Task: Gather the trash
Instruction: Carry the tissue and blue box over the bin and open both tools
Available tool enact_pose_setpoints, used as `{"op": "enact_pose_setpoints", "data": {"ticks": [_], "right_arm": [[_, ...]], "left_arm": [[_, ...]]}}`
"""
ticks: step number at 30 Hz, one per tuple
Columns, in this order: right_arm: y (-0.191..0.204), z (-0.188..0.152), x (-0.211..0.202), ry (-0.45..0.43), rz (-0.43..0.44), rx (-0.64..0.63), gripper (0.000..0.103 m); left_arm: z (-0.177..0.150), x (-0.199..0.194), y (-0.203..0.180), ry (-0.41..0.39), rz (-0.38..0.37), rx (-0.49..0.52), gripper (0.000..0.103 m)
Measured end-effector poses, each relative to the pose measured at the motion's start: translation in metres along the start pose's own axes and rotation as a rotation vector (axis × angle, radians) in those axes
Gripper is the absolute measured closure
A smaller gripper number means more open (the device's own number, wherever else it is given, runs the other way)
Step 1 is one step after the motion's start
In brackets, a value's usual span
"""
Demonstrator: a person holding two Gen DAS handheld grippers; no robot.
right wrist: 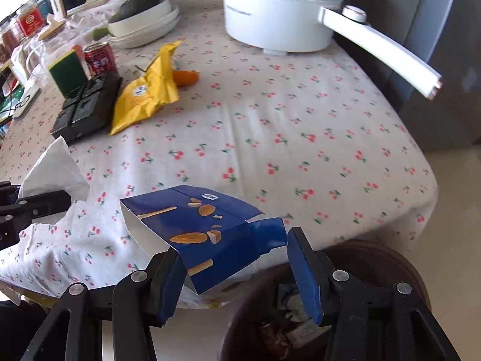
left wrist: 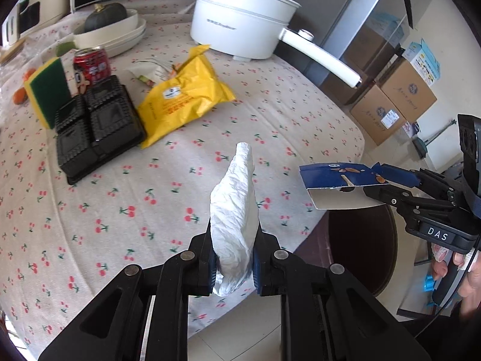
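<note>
The left gripper's (left wrist: 233, 266) fingers are clamped tight on a crumpled white tissue (left wrist: 234, 210), which sticks up past the tips above the near edge of the table. The right gripper (right wrist: 234, 273) has its fingers partly apart, with a flattened blue box (right wrist: 192, 228) between them; the left finger (right wrist: 168, 282) presses on the box's lower corner, while the right finger (right wrist: 303, 273) stands just beside the folded flap, and I cannot tell whether it touches. The box hangs over the table's edge, beside a dark round bin (right wrist: 375, 258) on the floor that holds scraps.

The table (left wrist: 270, 114) wears a white cloth printed with cherries. At its far side stands a white electric pot (left wrist: 240, 18) with a long handle, then stacked white bowls (left wrist: 120, 34) holding a dark green squash (left wrist: 105, 16). Nearer lie a yellow bag (left wrist: 183, 96), a black plastic tray (left wrist: 96, 126), a green and yellow sponge (left wrist: 48, 90) and a red can (left wrist: 91, 67)
</note>
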State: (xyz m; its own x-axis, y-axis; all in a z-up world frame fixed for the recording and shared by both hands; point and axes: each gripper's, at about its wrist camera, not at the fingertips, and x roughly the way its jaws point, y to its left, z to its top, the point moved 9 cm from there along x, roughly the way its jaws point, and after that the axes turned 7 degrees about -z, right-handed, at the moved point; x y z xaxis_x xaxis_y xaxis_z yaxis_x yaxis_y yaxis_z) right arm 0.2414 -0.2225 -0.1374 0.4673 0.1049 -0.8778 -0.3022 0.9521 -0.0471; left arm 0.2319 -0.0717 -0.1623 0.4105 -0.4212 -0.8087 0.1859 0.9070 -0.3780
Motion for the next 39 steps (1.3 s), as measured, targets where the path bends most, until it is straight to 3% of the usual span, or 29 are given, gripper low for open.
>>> {"op": "enact_pose_setpoints", "data": {"ticks": [16,26,27,30,31,34,39], "right_arm": [[-0.15,-0.088,-0.021,0.06,-0.121,0.203,0.047],[-0.185,-0.133,-0.017,0.132,-0.161,0.238,0.047],[-0.187,-0.135,-0.016,0.136,-0.162,0.238,0.047],[-0.191,-0.141,-0.017,0.145,-0.17,0.239,0.047],[-0.191,-0.143,-0.017,0.147,-0.172,0.24,0.047],[-0.193,-0.145,-0.016,0.154,-0.174,0.242,0.047],[-0.191,-0.146,-0.015,0.162,-0.177,0.235,0.047]], "left_arm": [[-0.025,0.072,-0.12,0.077,-0.148,0.202,0.084],[-0.044,0.101,-0.15,0.128,-0.19,0.276,0.082],[-0.044,0.103,-0.15,0.128,-0.177,0.281,0.076],[-0.04,0.106,-0.145,0.118,-0.095,0.282,0.026],[-0.037,0.105,-0.141,0.104,-0.066,0.282,0.02],[-0.031,0.104,-0.13,0.098,-0.02,0.276,0.02],[-0.027,0.097,-0.12,0.086,-0.029,0.238,0.019]]}}
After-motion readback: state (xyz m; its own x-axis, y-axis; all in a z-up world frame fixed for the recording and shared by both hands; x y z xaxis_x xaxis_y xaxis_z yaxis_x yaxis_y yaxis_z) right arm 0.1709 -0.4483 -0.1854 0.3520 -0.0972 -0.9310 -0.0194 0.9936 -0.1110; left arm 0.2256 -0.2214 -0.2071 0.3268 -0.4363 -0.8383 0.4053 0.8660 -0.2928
